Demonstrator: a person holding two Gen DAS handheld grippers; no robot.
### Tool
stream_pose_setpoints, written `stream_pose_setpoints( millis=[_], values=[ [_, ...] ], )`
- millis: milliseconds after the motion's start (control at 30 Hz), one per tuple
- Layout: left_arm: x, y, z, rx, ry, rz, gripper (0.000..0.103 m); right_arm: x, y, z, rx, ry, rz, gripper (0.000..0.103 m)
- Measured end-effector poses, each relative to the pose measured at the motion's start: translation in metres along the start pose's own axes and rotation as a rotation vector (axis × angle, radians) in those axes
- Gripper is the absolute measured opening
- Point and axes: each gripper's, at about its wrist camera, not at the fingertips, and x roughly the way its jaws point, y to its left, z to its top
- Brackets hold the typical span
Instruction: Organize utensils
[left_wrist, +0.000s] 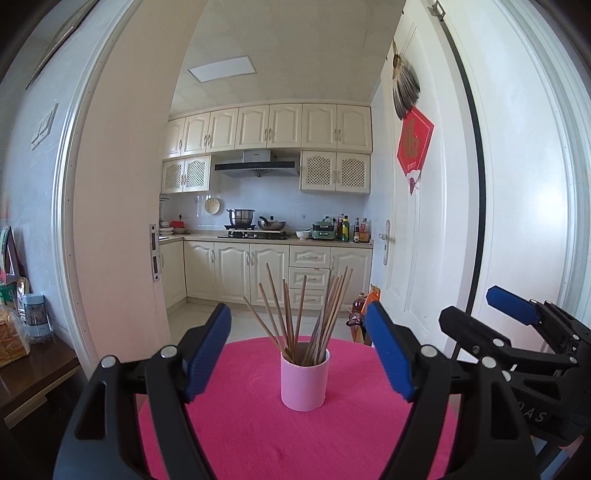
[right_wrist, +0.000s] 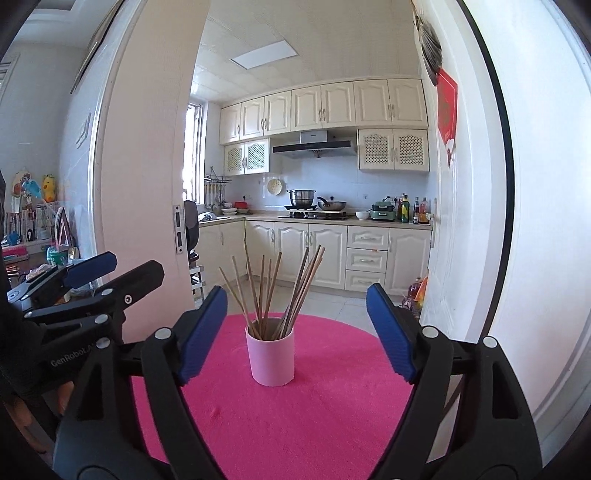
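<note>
Honestly, with both the left hand-held gripper (left_wrist: 301, 354) and right hand-held gripper (right_wrist: 297, 332) spread wide and empty, the tall pink cylindrical cup (left_wrist: 304, 380) of loose wooden chopsticks (left_wrist: 310, 314) mid round pink tabletop (left_wrist: 295, 435) looks easy to tip if a finger clips those splayed sticks.

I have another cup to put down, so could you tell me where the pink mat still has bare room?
The pink mat is bare all around the pink cup of chopsticks: a wide patch in front of it, nearer the cameras, and strips to either side out to the mat's edge. Only the middle is taken. Both the left gripper and the right gripper are open, holding nothing.
</note>
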Motion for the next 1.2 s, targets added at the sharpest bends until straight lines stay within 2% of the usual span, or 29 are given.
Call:
stream_pose_setpoints(
  millis=[133,333,633,1200],
  values=[
    [-0.01,-0.001,0.0,-0.008,0.004,-0.009,0.074,-0.01,0.0,-0.001,-0.005,-0.007,-0.009,0.081],
    [-0.022,-0.008,-0.001,0.019,-0.011,0.022,0.074,-0.017,-0.002,-0.003,-0.009,-0.012,-0.011,0.085],
    [-0.031,-0.017,0.001,0.058,-0.041,0.055,0.074,-0.022,-0.005,-0.007,-0.002,-0.027,-0.005,0.086],
    [-0.025,-0.024,0.002,0.065,-0.047,0.052,0.074,-0.023,-0.01,-0.01,-0.002,-0.022,-0.014,0.087]
  ],
)
